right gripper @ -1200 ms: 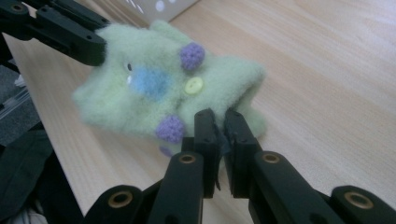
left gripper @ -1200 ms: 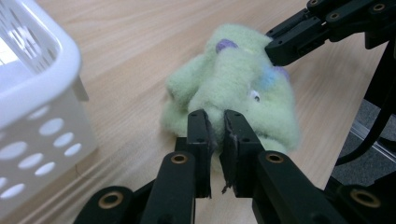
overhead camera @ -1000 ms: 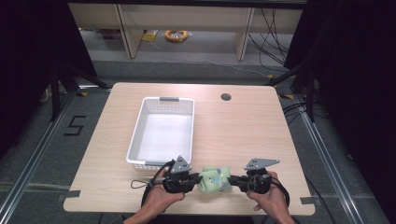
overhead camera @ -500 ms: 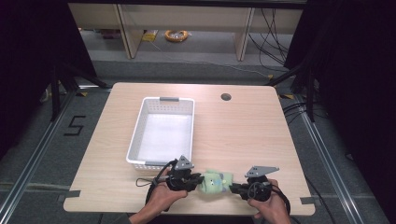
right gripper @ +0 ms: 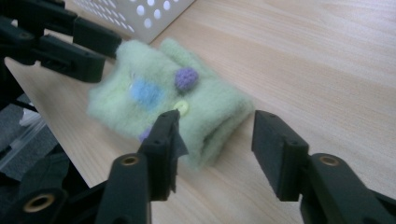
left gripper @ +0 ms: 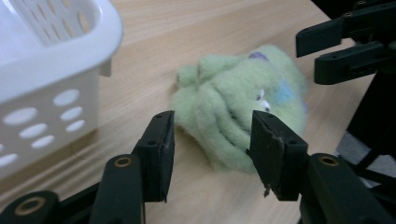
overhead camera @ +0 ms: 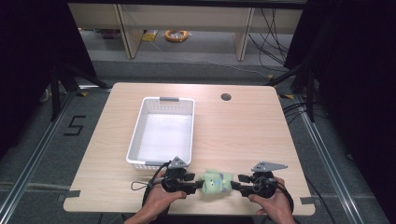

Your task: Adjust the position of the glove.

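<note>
Release step: both jaw pairs have just been opening, so left gripper (overhead camera: 198,185) and right gripper (overhead camera: 236,183) stand apart, gripping nothing, green felt pouch (overhead camera: 216,182) lying between them on the table (overhead camera: 243,135) just in front of the white basket (overhead camera: 163,133); next probably needs re-gripping or backing clear.
</note>
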`<state>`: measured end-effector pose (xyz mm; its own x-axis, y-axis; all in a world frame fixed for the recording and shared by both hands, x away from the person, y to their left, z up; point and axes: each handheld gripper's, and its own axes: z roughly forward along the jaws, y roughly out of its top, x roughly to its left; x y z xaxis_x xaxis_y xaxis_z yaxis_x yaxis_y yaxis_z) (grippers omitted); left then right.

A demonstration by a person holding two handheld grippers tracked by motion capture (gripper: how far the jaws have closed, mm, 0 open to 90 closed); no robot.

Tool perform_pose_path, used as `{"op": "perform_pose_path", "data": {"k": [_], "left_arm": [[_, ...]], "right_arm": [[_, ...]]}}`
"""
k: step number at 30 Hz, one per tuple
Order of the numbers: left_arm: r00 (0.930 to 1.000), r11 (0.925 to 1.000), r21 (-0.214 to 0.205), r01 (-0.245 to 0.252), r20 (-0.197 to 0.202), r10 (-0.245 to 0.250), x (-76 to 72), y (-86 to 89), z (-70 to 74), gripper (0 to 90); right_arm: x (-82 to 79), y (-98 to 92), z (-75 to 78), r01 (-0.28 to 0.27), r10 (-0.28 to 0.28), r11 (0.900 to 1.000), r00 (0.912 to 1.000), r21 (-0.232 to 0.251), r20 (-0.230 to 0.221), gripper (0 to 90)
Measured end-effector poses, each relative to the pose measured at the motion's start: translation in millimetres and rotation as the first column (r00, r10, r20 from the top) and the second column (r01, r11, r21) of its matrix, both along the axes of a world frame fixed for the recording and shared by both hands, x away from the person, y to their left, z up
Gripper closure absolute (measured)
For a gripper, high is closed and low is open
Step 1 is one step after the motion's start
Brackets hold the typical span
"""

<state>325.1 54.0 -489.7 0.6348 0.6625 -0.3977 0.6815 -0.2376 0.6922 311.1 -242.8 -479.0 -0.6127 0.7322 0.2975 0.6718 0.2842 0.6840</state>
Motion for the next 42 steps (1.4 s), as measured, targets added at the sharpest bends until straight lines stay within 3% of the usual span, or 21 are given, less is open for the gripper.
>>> {"op": "perform_pose_path", "data": {"k": [1, 3, 4, 6, 7, 8, 10, 14, 15, 17, 18, 21, 23, 24, 25, 29, 35, 37, 41, 42], "left_arm": [[0.9994, 0.9998, -0.017, 0.001, -0.036, -0.002, 0.3, -0.5, -1.9, 47.4], [0.9992, 0.9999, -0.013, -0.008, -0.040, 0.007, -0.3, -2.8, -3.1, 46.6], [0.9990, 0.9999, -0.009, 0.009, -0.044, -0.009, 0.8, -5.0, -4.4, 46.9], [0.9987, 1.0000, -0.004, 0.004, -0.051, -0.004, 1.8, -7.3, -4.8, 46.3], [0.9983, 0.9999, -0.010, 0.002, -0.058, -0.003, 3.0, -9.5, -6.2, 46.3], [0.9980, 0.9998, -0.003, 0.018, -0.060, -0.018, 6.2, -11.1, -9.4, 46.7], [0.9958, 0.9995, -0.006, 0.030, -0.086, -0.031, 7.8, -13.7, -13.1, 47.9], [0.9960, 0.9993, 0.017, 0.033, -0.084, -0.031, 8.4, -16.0, -15.1, 48.4], [0.9964, 0.9997, 0.003, 0.026, -0.081, -0.026, 9.2, -17.2, -16.6, 49.4], [0.9962, 0.9993, 0.004, 0.036, -0.080, -0.036, 9.4, -17.0, -16.7, 50.9], [0.9957, 0.9990, 0.003, 0.044, -0.082, -0.044, 8.8, -17.6, -16.8, 52.3], [0.9956, 0.9982, 0.006, 0.059, -0.073, -0.058, 8.1, -19.1, -18.7, 53.6], [0.9919, 0.9982, -0.030, 0.052, -0.115, -0.055, 10.0, -17.9, -21.4, 54.9], [0.9918, 0.9980, -0.032, 0.054, -0.114, -0.057, 10.4, -16.9, -21.7, 55.8], [0.9926, 0.9980, -0.041, 0.048, -0.109, -0.052, 10.1, -17.1, -22.1, 57.5], [0.9943, 0.9979, -0.026, 0.059, -0.087, -0.061, 8.4, -18.3, -20.7, 63.3], [0.9942, 0.9968, -0.029, 0.075, -0.075, -0.077, 7.6, -19.0, -19.4, 73.0], [0.9941, 0.9966, -0.027, 0.078, -0.073, -0.080, 7.5, -18.6, -18.5, 74.9], [0.9930, 0.9953, -0.029, 0.092, -0.071, -0.094, 7.7, -17.7, -16.4, 76.5], [0.9924, 0.9941, -0.032, 0.104, -0.064, -0.106, 7.2, -17.2, -15.0, 76.7]], "right_arm": [[4.1, 0.1, -1.9, 0.011, -0.011, 0.9999, 0.9999, 0.011, -0.012, 49.3], [5.6, 1.7, -3.4, 0.008, -0.007, 0.9998, 0.9998, 0.017, -0.019, 49.3], [9.7, 5.9, -5.5, 0.005, -0.006, 0.9999, 0.9995, -0.013, -0.030, 49.4], [11.5, 7.8, -6.7, -0.006, 0.005, 0.9998, 0.9996, -0.019, -0.029, 49.4], [15.5, 12.8, -8.6, -0.012, 0.010, 0.9983, 0.9989, -0.056, -0.047, 49.3], [17.5, 14.6, -10.3, -0.024, 0.021, 0.9981, 0.9983, -0.057, -0.054, 49.4], [18.9, 16.7, -12.3, -0.019, 0.014, 0.9963, 0.9978, -0.084, -0.065, 49.4], [23.9, 15.4, -16.7, -0.023, 0.016, 0.9970, 0.9960, -0.074, -0.088, 49.3], [26.3, 14.9, -19.9, -0.033, 0.028, 0.9984, 0.9938, -0.047, -0.108, 49.3], [26.8, 14.6, -20.1, -0.032, 0.026, 0.9980, 0.9934, -0.055, -0.111, 49.4], [27.8, 15.3, -22.5, -0.051, 0.046, 0.9981, 0.9903, -0.034, -0.131, 49.6], [27.6, 15.3, -23.3, -0.048, 0.044, 0.9985, 0.9908, -0.028, -0.128, 51.3], [27.6, 15.4, -24.2, -0.057, 0.055, 0.9983, 0.9898, -0.014, -0.132, 54.3], [27.2, 15.8, -24.7, -0.066, 0.064, 0.9978, 0.9890, -0.008, -0.133, 55.6], [26.6, 16.7, -25.4, -0.058, 0.056, 0.9982, 0.9912, -0.013, -0.120, 56.9], [25.4, 18.2, -25.6, -0.064, 0.061, 0.9978, 0.9890, -0.015, -0.134, 59.2], [24.9, 17.0, -26.9, -0.086, 0.089, 0.9960, 0.9872, 0.026, -0.133, 68.1], [24.3, 16.8, -26.7, -0.094, 0.097, 0.9951, 0.9900, 0.030, -0.103, 71.7], [24.1, 14.5, -26.1, -0.097, 0.101, 0.9946, 0.9900, 0.036, -0.099, 73.0], [23.1, 12.9, -25.2, -0.102, 0.106, 0.9932, 0.9902, 0.056, -0.090, 73.3]]}}
